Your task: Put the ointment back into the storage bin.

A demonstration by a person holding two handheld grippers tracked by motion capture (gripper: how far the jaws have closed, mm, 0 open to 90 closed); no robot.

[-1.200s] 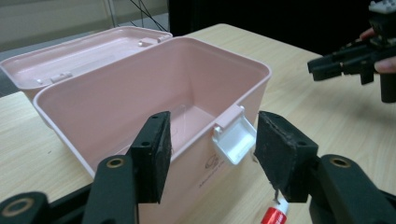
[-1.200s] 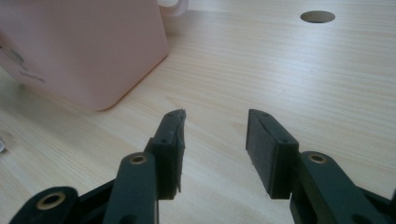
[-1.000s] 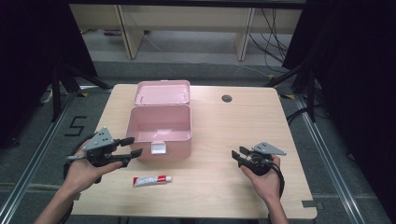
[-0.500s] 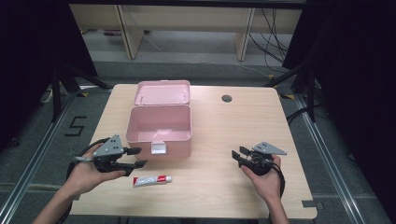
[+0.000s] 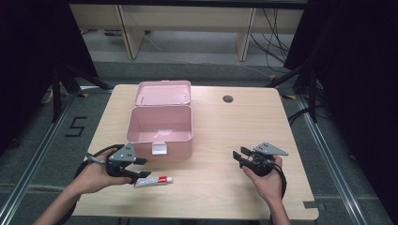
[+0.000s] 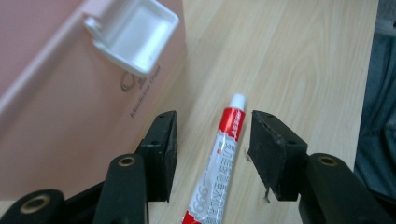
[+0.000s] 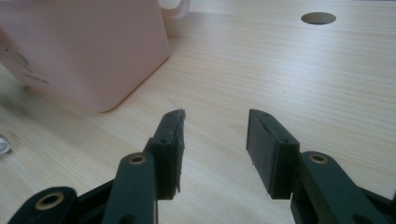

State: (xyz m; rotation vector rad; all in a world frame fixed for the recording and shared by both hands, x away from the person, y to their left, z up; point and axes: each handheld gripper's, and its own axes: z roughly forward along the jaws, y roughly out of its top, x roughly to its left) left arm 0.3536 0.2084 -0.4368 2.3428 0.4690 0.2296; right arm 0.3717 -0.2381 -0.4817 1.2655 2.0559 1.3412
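High view first: the person's left gripper [image 5: 136, 168] sits low at the near left of the wooden table [image 5: 244, 122], its jaws reaching over the left end of a small red-and-white tube [image 5: 153, 181] that lies flat on the tabletop, just in front of the open pink box [image 5: 159, 133]. The box's lid [image 5: 163, 92] is thrown back behind it, and a white latch [image 5: 158, 149] hangs on its front wall.

Left gripper view shows the tube [image 6: 222, 163] lying lengthwise between the two black jaws, white cap pointing away from the camera. Bare wood shows between the tube and each pad (neither pad presses on it), so the left gripper [image 6: 212, 151] holds nothing. Its jaws have just been closing in around the tube, yet they stand fairly wide apart. The pink box [image 6: 70, 107] rises just beside the left jaw, with the white latch [image 6: 133, 37] above.

Right gripper view has the right gripper [image 7: 215, 151] with its jaws spread and only tabletop between them; the box [image 7: 79, 51] stands off to one side and a round hole [image 7: 318, 17] in the table lies farther off. From above, the right gripper [image 5: 239, 157] rests in the person's hand at the near right, well apart from the tube.
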